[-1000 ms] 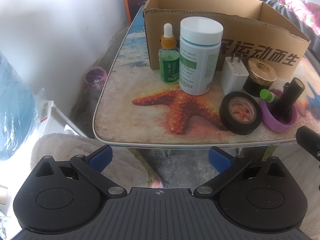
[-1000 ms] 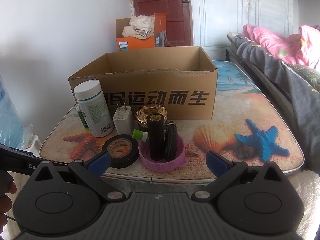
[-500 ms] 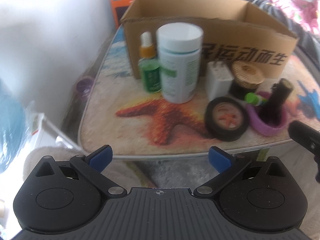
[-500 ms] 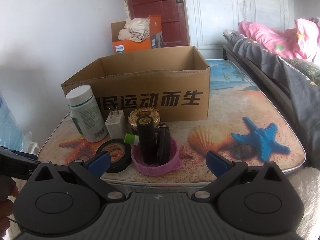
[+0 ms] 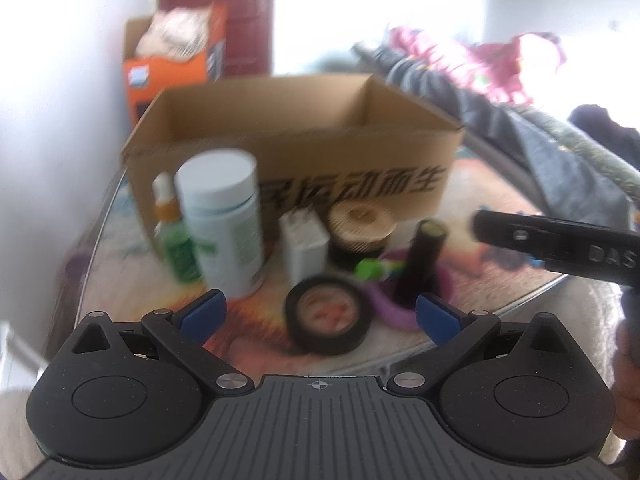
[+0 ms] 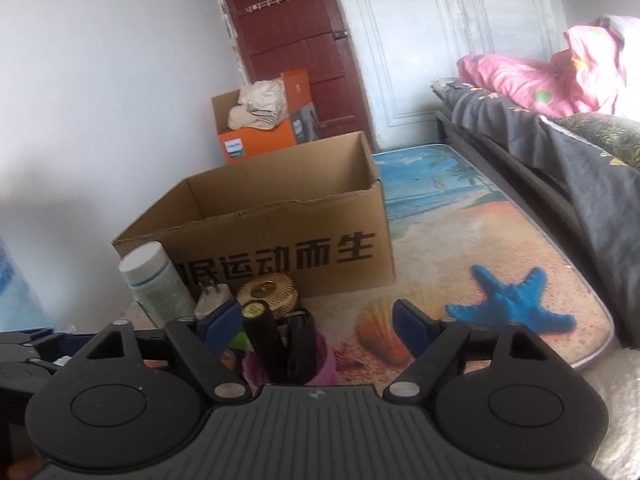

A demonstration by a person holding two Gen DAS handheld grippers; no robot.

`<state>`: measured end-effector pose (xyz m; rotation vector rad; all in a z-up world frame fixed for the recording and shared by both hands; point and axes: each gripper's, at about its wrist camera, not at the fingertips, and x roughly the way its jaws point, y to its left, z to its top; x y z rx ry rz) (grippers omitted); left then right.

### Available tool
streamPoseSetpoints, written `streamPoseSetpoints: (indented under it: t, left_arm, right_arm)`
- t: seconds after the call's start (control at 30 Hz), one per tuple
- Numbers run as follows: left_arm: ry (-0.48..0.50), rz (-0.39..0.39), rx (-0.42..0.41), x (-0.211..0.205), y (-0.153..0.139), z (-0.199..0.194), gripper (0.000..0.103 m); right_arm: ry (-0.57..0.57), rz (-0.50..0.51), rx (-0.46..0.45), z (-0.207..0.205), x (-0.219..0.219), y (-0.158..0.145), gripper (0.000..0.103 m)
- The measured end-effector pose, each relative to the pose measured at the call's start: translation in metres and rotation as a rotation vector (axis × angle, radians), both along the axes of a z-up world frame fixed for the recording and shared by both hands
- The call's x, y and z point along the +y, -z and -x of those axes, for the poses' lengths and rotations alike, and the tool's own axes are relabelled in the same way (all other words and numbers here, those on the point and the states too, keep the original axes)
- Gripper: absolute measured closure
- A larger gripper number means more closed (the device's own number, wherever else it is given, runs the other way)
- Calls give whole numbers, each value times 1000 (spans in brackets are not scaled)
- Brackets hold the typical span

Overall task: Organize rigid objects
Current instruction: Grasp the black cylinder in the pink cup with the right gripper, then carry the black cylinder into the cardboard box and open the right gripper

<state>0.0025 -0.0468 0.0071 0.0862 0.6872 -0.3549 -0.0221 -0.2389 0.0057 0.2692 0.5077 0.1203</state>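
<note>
While hidden from the right wrist, tape roll point(image 5: 327, 322) shows left.

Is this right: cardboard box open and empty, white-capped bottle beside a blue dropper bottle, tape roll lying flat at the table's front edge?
One thing is wrong: the dropper bottle is green with an orange collar, not blue, as the left wrist view shows. The rest holds: the cardboard box is open with nothing visible inside, the white-capped bottle stands beside the dropper, and the tape roll lies flat near the table's front edge.
</note>
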Motion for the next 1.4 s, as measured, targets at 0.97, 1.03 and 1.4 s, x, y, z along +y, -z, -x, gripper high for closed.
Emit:
streamPoseSetpoints:
  t: [0.97, 1.03, 1.4]
  left_arm:
    - [244, -78, -115, -65, 19, -13, 61]
    - [238, -80, -113, -67, 20, -17, 66]
    - [200, -37, -148, -61, 11, -14, 80]
  right_arm:
    - [-276, -130, 35, -45, 1, 21, 76]
    - [-283, -130, 36, -47, 2, 21, 76]
    - [-290, -168, 37, -49, -2, 10, 77]
